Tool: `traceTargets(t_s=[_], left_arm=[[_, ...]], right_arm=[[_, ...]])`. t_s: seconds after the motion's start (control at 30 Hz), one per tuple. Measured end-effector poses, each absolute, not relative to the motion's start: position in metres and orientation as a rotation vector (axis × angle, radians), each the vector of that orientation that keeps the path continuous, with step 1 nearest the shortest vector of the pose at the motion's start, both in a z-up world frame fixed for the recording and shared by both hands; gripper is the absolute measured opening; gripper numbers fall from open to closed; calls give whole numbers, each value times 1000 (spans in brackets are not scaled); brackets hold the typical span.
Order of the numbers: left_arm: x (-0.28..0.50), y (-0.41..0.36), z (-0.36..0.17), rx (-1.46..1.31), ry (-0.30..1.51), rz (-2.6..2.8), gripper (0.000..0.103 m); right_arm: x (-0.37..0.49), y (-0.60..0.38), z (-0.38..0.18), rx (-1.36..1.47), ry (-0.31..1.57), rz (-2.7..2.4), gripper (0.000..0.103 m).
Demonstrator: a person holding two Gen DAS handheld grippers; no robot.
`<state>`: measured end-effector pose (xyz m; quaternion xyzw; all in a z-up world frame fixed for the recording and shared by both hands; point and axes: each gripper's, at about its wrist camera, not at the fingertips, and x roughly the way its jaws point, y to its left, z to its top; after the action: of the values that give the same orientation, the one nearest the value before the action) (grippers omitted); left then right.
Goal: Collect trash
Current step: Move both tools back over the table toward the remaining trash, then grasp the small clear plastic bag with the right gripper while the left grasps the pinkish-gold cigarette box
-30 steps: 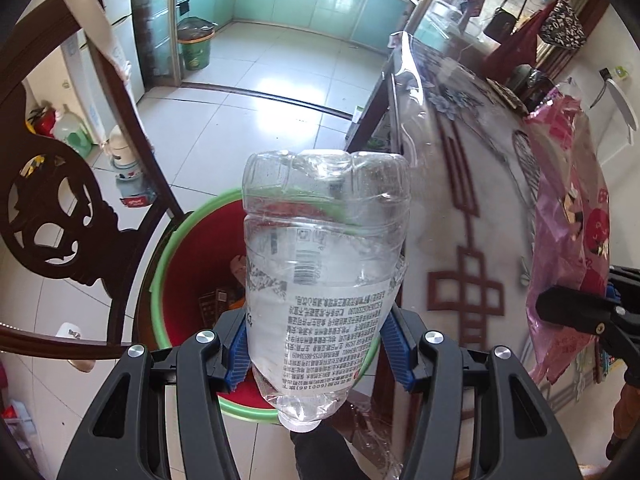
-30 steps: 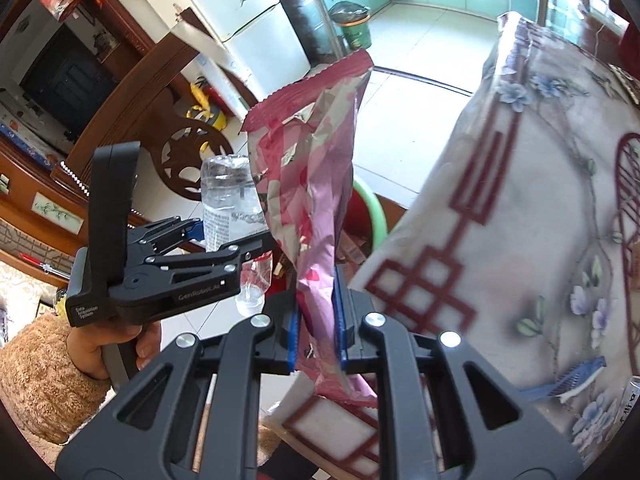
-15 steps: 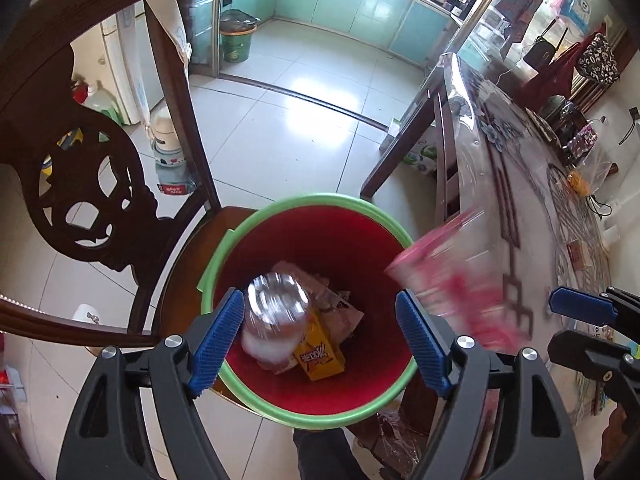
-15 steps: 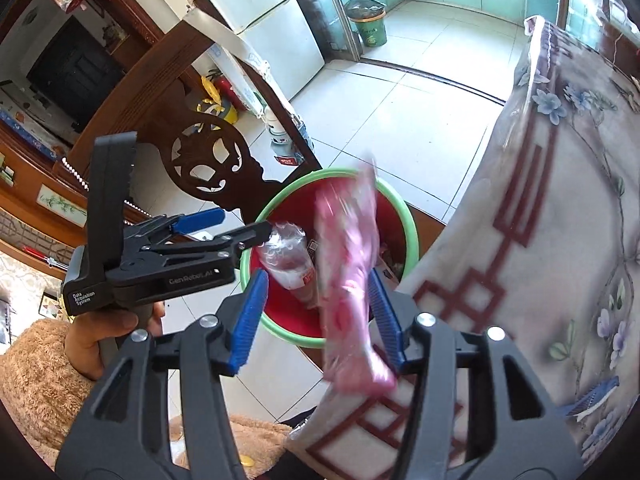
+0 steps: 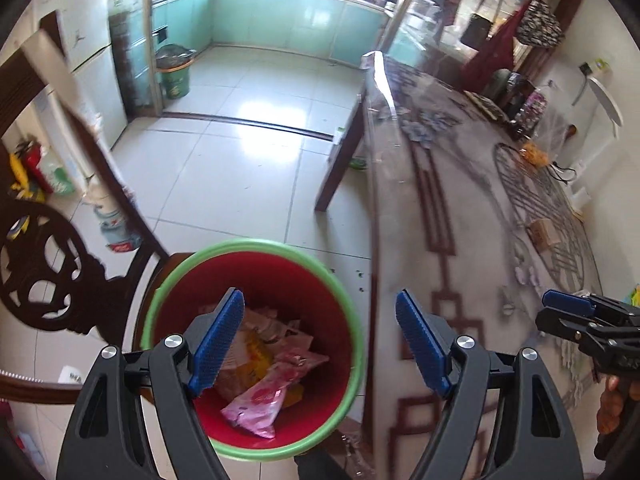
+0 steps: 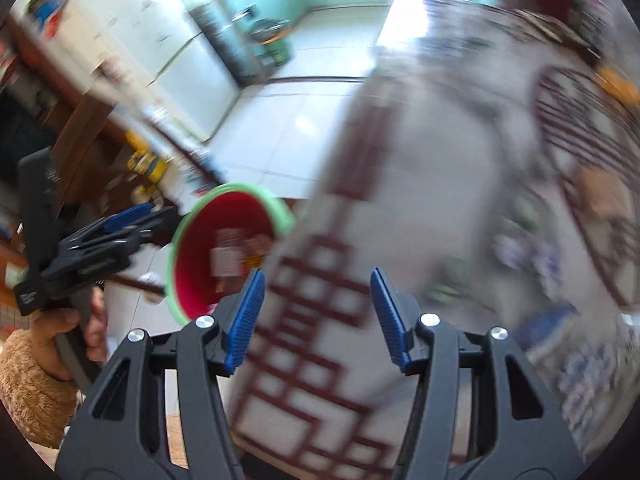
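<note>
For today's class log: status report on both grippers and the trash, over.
Left gripper open, empty. Right gripper open, empty, jaws just opened. Pink wrapper in red bin. Nothing blocking.

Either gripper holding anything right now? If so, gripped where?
Nothing is held. The left gripper and right gripper are both open with nothing between the pads. The pink wrapper lies in the red bin.

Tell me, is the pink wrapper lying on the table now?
No. The pink wrapper lies inside the red bin, on top of the other trash, and the table stands beside the bin.
</note>
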<state>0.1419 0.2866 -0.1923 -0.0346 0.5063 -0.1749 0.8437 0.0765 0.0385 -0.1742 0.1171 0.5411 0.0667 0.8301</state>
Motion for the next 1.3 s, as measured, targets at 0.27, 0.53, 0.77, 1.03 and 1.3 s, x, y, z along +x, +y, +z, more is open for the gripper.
traceTargets(t_s=[0.27, 0.53, 0.77, 1.03, 1.3], left_arm=[[130, 215, -184, 14, 1071, -490, 75], [104, 146, -184, 24, 1107, -488, 75], [82, 70, -181, 28, 1111, -507, 75], [68, -8, -168, 87, 1090, -567, 75], [87, -88, -160, 267, 1044, -633, 75]], right_arm=[[13, -94, -173, 337, 1110, -191, 56], [-32, -211, -178, 368, 1095, -353, 56], [-42, -272, -216, 428, 1182, -293, 56], [-30, -282, -243, 412, 1244, -98, 30], [-17, -307, -231, 435, 1187, -39, 26]])
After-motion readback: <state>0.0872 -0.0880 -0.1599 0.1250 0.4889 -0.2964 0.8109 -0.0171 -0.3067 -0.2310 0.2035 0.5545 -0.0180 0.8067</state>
